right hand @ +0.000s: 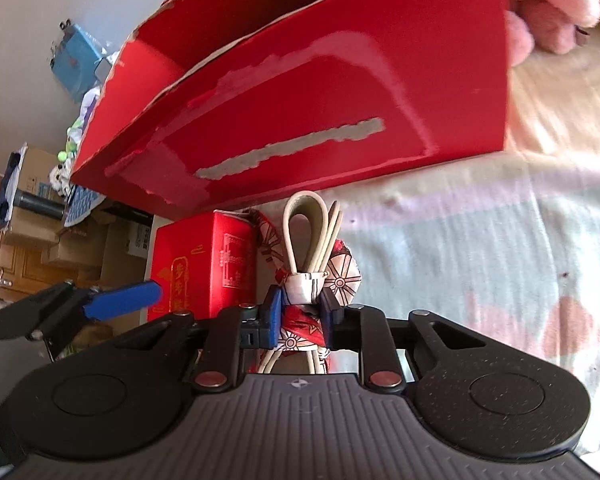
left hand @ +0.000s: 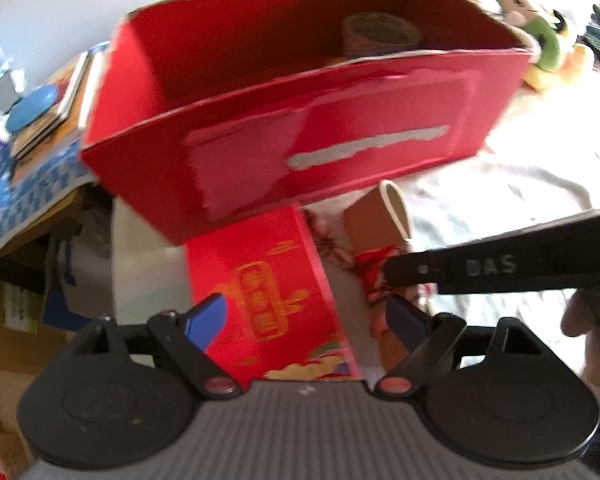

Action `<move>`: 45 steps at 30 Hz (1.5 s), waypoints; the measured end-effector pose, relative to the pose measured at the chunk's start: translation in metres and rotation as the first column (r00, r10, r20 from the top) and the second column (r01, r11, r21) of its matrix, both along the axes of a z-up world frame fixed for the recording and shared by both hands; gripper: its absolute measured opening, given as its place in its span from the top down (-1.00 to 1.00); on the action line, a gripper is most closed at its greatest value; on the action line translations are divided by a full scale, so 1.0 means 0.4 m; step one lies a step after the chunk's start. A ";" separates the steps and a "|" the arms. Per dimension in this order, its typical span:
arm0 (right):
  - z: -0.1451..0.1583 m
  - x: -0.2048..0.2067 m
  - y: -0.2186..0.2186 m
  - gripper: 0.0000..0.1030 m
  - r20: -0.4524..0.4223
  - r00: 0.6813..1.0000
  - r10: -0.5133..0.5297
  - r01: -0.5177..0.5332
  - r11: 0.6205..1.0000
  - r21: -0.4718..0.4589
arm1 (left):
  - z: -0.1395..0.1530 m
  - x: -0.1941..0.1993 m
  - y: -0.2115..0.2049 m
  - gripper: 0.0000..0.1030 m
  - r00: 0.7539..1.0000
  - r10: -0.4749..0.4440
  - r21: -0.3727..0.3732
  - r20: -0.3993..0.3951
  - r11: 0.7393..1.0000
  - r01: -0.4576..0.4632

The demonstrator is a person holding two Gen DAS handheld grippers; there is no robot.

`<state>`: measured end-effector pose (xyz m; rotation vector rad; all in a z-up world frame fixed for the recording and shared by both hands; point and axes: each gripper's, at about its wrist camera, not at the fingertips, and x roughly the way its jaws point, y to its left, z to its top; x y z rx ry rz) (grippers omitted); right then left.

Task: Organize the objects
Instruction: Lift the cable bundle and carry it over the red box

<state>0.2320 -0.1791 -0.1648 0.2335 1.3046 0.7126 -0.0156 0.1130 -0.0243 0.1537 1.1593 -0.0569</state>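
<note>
Cloth-wrapped strap bundle (right hand: 305, 280) lying on pale bedding (right hand: 480, 240), just in front of big red box (right hand: 300, 112), beside small red carton (right hand: 204, 264). Being pinched at its knot by right gripper (right hand: 300, 316), pads pressing. Left gripper (left hand: 312, 316) hovering spread wide, straddling small red carton, gripping nothing.

Pale bedcover (right hand: 480, 240) carries big red box (right hand: 300, 112), small red box (right hand: 196, 264)

One large open red box (left hand: 260, 120), one small red carton (left hand: 268, 300), one cloth-wrapped loop bundle (right hand: 312, 264), one tape roll (left hand: 380, 34), two plush toys (left hand: 540, 36).
</note>
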 end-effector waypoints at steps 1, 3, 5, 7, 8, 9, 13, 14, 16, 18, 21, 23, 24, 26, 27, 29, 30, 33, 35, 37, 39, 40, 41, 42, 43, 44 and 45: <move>0.001 0.001 -0.010 0.59 0.002 1.000 -0.009 0.009 1.000 0.000 | -0.002 0.000 -0.013 -0.71 1.000 -0.025 -0.013 -0.007 1.000 0.025; 0.004 0.003 -0.027 0.59 0.004 1.000 -0.026 0.026 1.000 0.006 | -0.006 -0.004 -0.039 -0.71 0.997 -0.072 -0.038 -0.019 0.997 0.071; 0.005 0.003 -0.043 0.60 0.000 0.999 -0.041 0.041 0.999 0.016 | -0.013 -0.009 -0.064 -0.71 0.992 -0.123 -0.068 -0.034 0.990 0.121; 0.007 0.003 -0.057 0.60 -0.002 0.999 -0.052 0.052 0.998 0.028 | -0.025 -0.010 -0.088 -0.73 0.985 -0.164 -0.090 -0.045 0.983 0.160; 0.009 0.002 -0.064 0.60 0.002 0.998 -0.056 0.056 0.998 0.033 | -0.030 -0.010 -0.101 -0.73 0.984 -0.171 -0.069 -0.040 0.983 0.168; 0.012 0.000 -0.068 0.60 0.005 0.998 -0.061 0.061 0.997 0.036 | -0.034 -0.010 -0.117 -0.72 0.983 -0.182 -0.041 -0.034 0.983 0.180; 0.020 0.002 -0.095 0.61 0.016 0.996 -0.091 0.091 0.995 0.042 | -0.034 -0.006 -0.156 -0.38 0.974 -0.223 -0.029 -0.032 0.975 0.222; 0.019 0.000 -0.093 0.61 0.015 0.995 -0.101 0.100 0.994 0.044 | -0.036 -0.003 -0.166 -0.31 0.972 -0.230 -0.021 -0.038 0.973 0.229; 0.022 0.002 -0.106 0.61 0.013 0.993 -0.120 0.119 0.992 0.050 | -0.043 0.004 -0.178 -0.20 0.971 -0.234 -0.020 -0.050 0.972 0.233; 0.023 0.004 -0.121 0.61 0.016 0.990 -0.139 0.138 0.989 0.053 | -0.049 0.012 -0.189 -0.22 0.970 -0.236 -0.022 -0.060 0.972 0.235; 0.028 0.006 -0.132 0.61 0.016 0.987 -0.162 0.161 0.985 0.068 | -0.051 0.023 -0.207 -0.11 0.968 -0.243 -0.030 -0.065 0.970 0.241; 0.035 0.006 -0.140 0.61 0.020 0.985 -0.172 0.170 0.983 0.071 | -0.054 0.026 -0.209 0.01 0.965 -0.252 -0.036 -0.068 0.968 0.250; 0.040 0.006 -0.142 0.61 0.023 0.984 -0.176 0.173 0.982 0.073 | -0.052 0.027 -0.216 0.11 0.963 -0.261 -0.039 -0.067 0.965 0.259; 0.055 0.006 -0.152 0.61 0.035 0.982 -0.186 0.183 0.980 0.074 | -0.045 0.027 -0.230 0.21 0.957 -0.283 -0.044 -0.060 0.959 0.281; 0.064 0.006 -0.159 0.61 0.041 0.980 -0.195 0.191 0.979 0.077 | -0.040 0.027 -0.238 0.28 0.954 -0.296 -0.050 -0.057 0.955 0.293; 0.084 0.006 -0.173 0.61 0.054 0.975 -0.214 0.209 0.974 0.084 | -0.027 0.030 -0.246 0.40 0.946 -0.320 -0.072 -0.050 0.946 0.316; 0.100 0.004 -0.182 0.61 0.069 0.973 -0.221 0.215 0.972 0.090 | -0.017 0.029 -0.251 0.42 0.943 -0.331 -0.082 -0.042 0.942 0.327; 0.147 -0.001 -0.202 0.61 0.113 0.964 -0.239 0.227 0.968 0.108 | 0.021 0.036 -0.276 0.48 0.932 -0.361 -0.116 -0.007 0.927 0.358; 0.182 -0.001 -0.221 0.61 0.148 0.957 -0.250 0.233 0.965 0.125 | 0.046 0.037 -0.274 0.49 0.924 -0.382 -0.129 0.021 0.915 0.381; 0.219 0.006 -0.230 0.61 0.173 0.949 -0.264 0.240 0.959 0.150 | 0.082 0.041 -0.278 0.50 0.914 -0.402 -0.138 0.063 0.903 0.407; 0.254 0.018 -0.232 0.61 0.198 0.941 -0.276 0.242 0.953 0.181 | 0.120 0.040 -0.278 0.50 0.904 -0.413 -0.141 0.111 0.894 0.425; 0.272 0.025 -0.227 0.61 0.217 0.936 -0.276 0.236 0.952 0.193 | 0.139 0.048 -0.279 0.51 0.901 -0.412 -0.141 0.135 0.892 0.429; 0.288 0.032 -0.218 0.61 0.237 0.932 -0.274 0.228 0.952 0.202 | 0.159 0.048 -0.275 0.51 0.898 -0.411 -0.141 0.158 0.891 0.432; 0.303 0.041 -0.213 0.61 0.256 0.928 -0.270 0.219 0.952 0.212 | 0.183 0.054 -0.269 0.51 0.896 -0.406 -0.141 0.181 0.890 0.433; 0.318 0.052 -0.201 0.61 0.278 0.923 -0.266 0.207 0.953 0.222 | 0.189 0.072 -0.275 0.51 0.895 -0.401 -0.142 0.197 0.891 0.430; 0.327 0.060 -0.191 0.61 0.297 0.919 -0.260 0.196 0.954 0.229 | 0.197 0.092 -0.275 0.51 0.896 -0.390 -0.143 0.213 0.895 0.423; 0.334 0.070 -0.180 0.61 0.312 0.916 -0.254 0.185 0.955 0.234 | 0.215 0.103 -0.264 0.51 0.896 -0.380 -0.143 0.231 0.897 0.417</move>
